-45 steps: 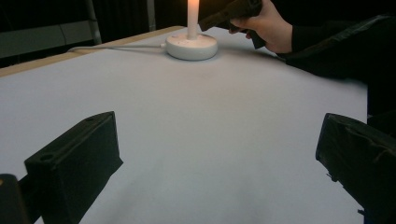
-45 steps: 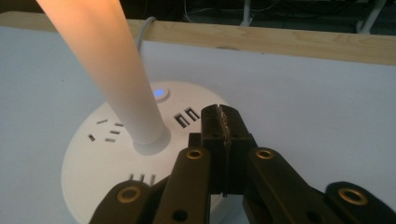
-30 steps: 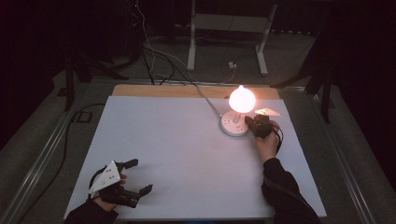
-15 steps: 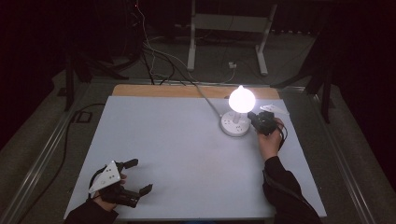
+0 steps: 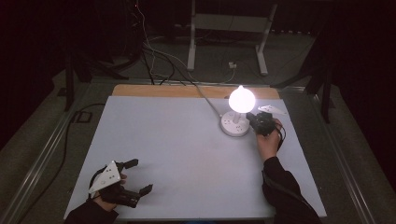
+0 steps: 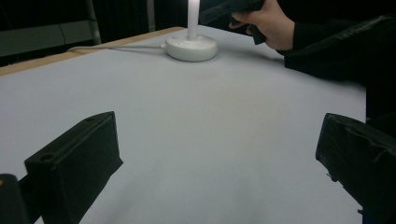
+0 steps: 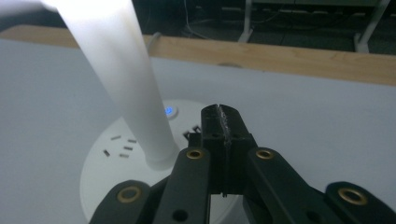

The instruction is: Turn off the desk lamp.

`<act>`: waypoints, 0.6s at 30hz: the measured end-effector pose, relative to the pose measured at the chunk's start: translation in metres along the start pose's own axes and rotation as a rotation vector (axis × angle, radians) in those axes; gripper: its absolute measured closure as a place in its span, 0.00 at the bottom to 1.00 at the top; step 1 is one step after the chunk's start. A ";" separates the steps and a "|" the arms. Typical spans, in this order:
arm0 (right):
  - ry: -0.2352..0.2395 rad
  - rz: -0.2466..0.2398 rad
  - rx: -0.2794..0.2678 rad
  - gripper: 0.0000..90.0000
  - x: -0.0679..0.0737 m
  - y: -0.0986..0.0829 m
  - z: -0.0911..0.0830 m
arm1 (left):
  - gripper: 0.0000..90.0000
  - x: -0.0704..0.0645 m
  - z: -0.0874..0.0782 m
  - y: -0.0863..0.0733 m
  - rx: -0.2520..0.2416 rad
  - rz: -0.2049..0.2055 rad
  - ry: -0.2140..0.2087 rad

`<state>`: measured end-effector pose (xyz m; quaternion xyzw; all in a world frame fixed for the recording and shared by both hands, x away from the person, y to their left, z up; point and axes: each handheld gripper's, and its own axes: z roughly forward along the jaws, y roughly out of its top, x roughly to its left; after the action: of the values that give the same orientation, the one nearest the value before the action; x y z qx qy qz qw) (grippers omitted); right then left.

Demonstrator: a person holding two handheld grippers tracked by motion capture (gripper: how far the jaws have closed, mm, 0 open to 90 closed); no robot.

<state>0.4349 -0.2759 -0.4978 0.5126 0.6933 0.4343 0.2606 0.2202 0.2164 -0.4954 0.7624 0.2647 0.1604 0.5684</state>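
Observation:
A lit lamp with a glowing bulb (image 5: 242, 99) stands on a white stem (image 7: 126, 79) rising from a round white socket base (image 5: 235, 126) at the table's far right. The base has slots and a small blue light (image 7: 169, 111). My right gripper (image 5: 252, 121) is shut with nothing between its jaws. Its tips (image 7: 222, 116) hover just over the base's near edge, right of the stem. My left gripper (image 5: 138, 176) rests open near the front left corner, and its wide-apart jaws (image 6: 217, 158) point across the table toward the base (image 6: 191, 46).
The white tabletop (image 5: 177, 144) has a wooden strip (image 5: 163, 91) along its far edge. A white cable (image 5: 205, 100) runs from the base over that edge to the floor. A person's right hand and dark sleeve (image 6: 327, 42) lie beside the base. Metal stand legs (image 5: 191, 42) are behind the table.
The right hand and its gripper have shifted very slightly beside the lamp base. The left gripper has stayed where it was.

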 end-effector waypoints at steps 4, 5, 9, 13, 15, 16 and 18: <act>-0.007 -0.023 0.030 0.99 0.003 -0.006 0.005 | 0.00 0.000 0.000 0.000 -0.005 -0.002 -0.003; -0.005 -0.021 0.034 0.99 0.002 -0.007 0.006 | 0.00 0.000 0.000 0.000 -0.003 -0.003 -0.003; -0.006 -0.022 0.044 0.99 0.002 -0.009 0.008 | 0.00 0.000 0.000 0.000 -0.004 -0.001 -0.004; -0.014 -0.031 0.058 0.99 0.002 -0.012 0.010 | 0.00 0.000 0.000 0.000 -0.002 0.000 -0.002; -0.015 -0.038 0.061 0.99 0.002 -0.013 0.011 | 0.00 0.000 0.000 0.000 -0.005 -0.002 -0.003; -0.015 -0.039 0.061 0.99 0.002 -0.013 0.011 | 0.00 0.000 0.000 0.000 -0.004 -0.004 -0.003; -0.015 -0.037 0.062 0.99 0.003 -0.013 0.011 | 0.00 0.000 0.000 0.000 0.000 -0.002 -0.002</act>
<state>0.4369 -0.2710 -0.5144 0.5107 0.7138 0.4038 0.2579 0.2201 0.2163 -0.4954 0.7624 0.2648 0.1592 0.5686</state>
